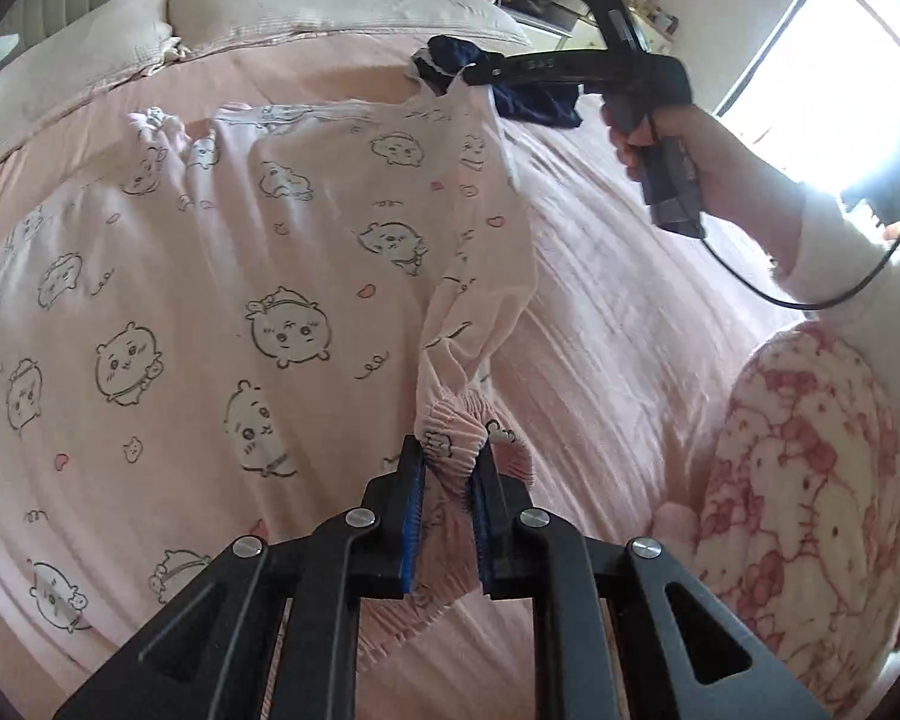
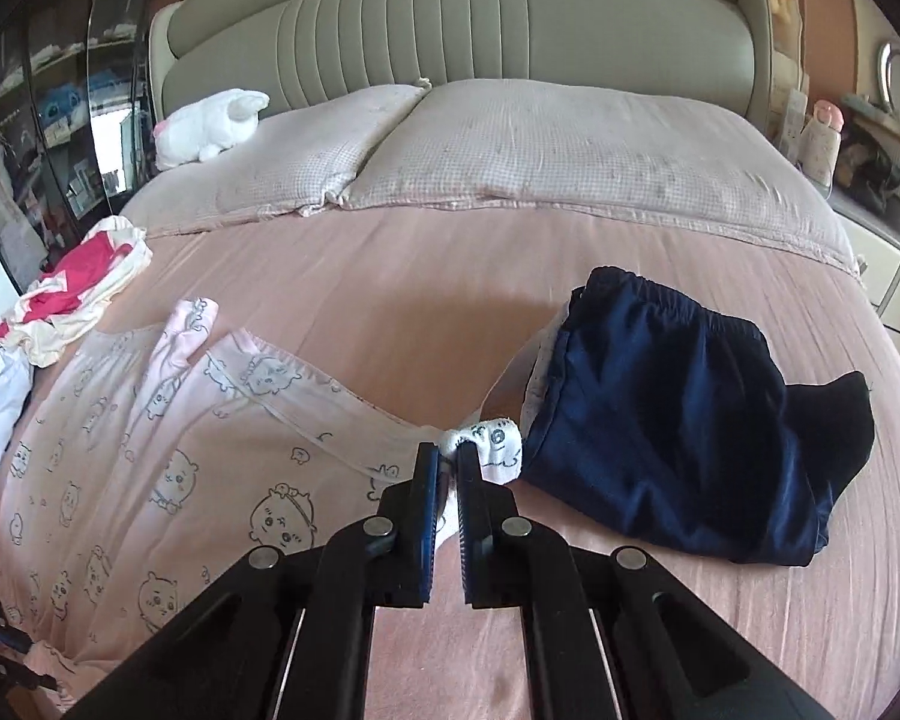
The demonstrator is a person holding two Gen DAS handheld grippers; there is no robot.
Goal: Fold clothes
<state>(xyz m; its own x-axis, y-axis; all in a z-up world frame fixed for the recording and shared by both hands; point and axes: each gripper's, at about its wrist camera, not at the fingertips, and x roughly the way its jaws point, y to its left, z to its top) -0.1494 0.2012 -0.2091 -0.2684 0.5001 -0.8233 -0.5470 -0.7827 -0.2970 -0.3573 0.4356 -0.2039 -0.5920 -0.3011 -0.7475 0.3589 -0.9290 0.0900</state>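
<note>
The left gripper (image 1: 450, 468) pinches a gathered elastic hem of the pink printed pants (image 1: 210, 300), its blue pads pressed into the bunched cloth. From there the pants stretch away up and to the left, lying spread over the pink bed (image 1: 618, 330), one edge pulled taut toward the right gripper (image 1: 444, 69) farther off, which the person's hand (image 1: 678, 144) holds above the sheet. That right gripper is closed on a small white-lined corner of the same pants. Just right of its tips lies a folded navy garment (image 2: 666, 414), touching the pinched corner. Far left, a red-and-cream heap (image 2: 78, 294) sits near the bed's edge; beyond, two pillows (image 2: 510, 144) and a white plush (image 2: 210, 123).
</note>
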